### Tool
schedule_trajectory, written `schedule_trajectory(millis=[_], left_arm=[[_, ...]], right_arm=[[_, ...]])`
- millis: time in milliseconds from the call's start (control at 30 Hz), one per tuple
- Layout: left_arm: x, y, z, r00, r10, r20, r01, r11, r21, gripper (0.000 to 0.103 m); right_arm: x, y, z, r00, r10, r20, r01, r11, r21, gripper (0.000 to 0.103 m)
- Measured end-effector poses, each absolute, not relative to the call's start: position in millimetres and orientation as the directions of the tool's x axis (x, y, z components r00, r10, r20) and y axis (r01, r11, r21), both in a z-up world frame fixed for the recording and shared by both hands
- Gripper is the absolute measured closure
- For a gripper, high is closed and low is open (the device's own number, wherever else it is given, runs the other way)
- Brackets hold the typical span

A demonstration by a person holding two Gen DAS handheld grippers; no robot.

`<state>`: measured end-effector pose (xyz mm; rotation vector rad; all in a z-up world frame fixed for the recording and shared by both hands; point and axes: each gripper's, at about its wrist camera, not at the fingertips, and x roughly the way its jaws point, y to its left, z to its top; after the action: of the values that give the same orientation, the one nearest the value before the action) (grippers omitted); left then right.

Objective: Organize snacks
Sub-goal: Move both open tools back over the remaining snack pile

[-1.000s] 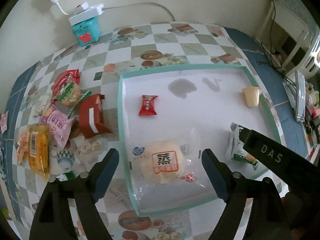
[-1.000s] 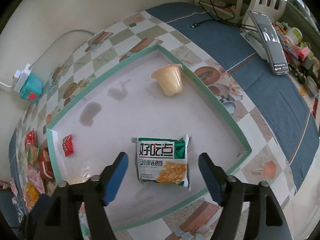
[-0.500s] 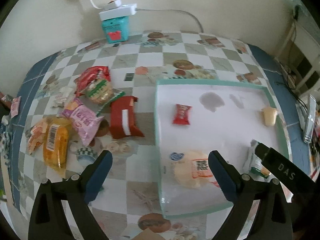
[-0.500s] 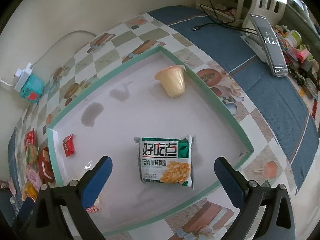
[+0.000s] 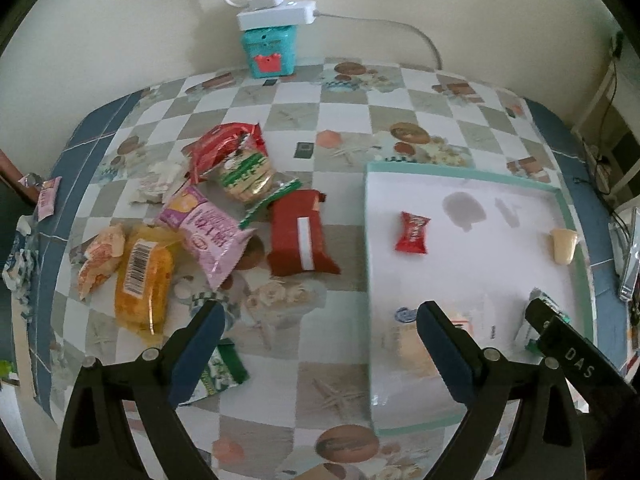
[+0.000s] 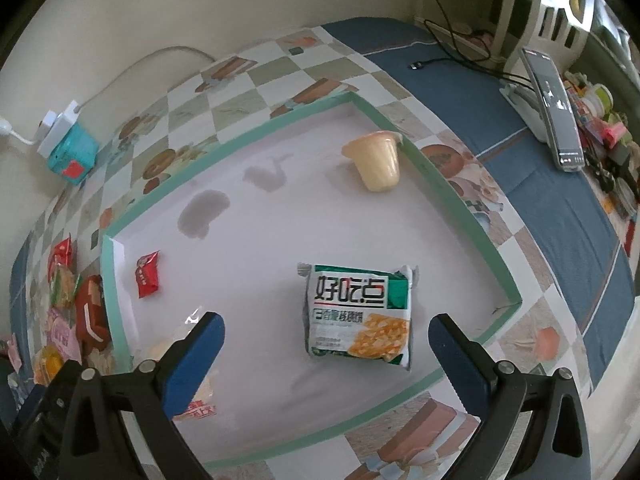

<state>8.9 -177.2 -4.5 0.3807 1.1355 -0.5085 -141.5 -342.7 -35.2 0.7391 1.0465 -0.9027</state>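
A: So where's the green cracker pack [image 6: 360,316] sitting?

B: Flat in the white tray [image 6: 460,216], near its front rim, long axis running toward the camera, printed name at the far end. Right gripper [image 6: 326,344] jaws just opened wide, nothing pinched.

A: And the left gripper [image 5: 320,334]?

B: Jaws spread too, empty, over the table [image 5: 352,92] between the tray and the loose snack pile [image 5: 208,216].

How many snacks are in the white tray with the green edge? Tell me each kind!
In the white tray:
Small red candy: 1
Yellow jelly cup: 1
Green and white cracker packet: 1
Bun in a clear wrapper: 1
Total: 4
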Motion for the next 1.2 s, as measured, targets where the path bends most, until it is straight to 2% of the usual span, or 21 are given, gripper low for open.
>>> schedule_trajectory(millis=[333,700,867,1200], left_arm=[[46.1,-133.9,-0.1,0.329,-0.17,-0.929,0.485,0.875,0.011,0.006],[101.7,-53.3,-1.2,0.344,-0.1,-0.934,0.301,0.954,0.009,0.006],[120.5,-19.8,-0.2,0.351,-0.074,-0.934,0.226,0.974,0.008,0.006],[142.1,26.3,-3.9,0.341,-0.017,-0.94,0.121,0.992,0.025,0.006]], right_arm=[[-123.0,-323.6,-28.0,0.261,-0.28,-0.924,0.856,0.51,0.087,0.0],[-95.0,-290.8,-18.8,0.338,-0.285,-0.897,0.807,0.579,0.12,0.0],[-74.4,-266.7,-15.8,0.384,-0.251,-0.889,0.749,0.647,0.141,0.0],[-37.3,-201.8,-9.0,0.433,-0.238,-0.869,0.62,0.779,0.096,0.0]])
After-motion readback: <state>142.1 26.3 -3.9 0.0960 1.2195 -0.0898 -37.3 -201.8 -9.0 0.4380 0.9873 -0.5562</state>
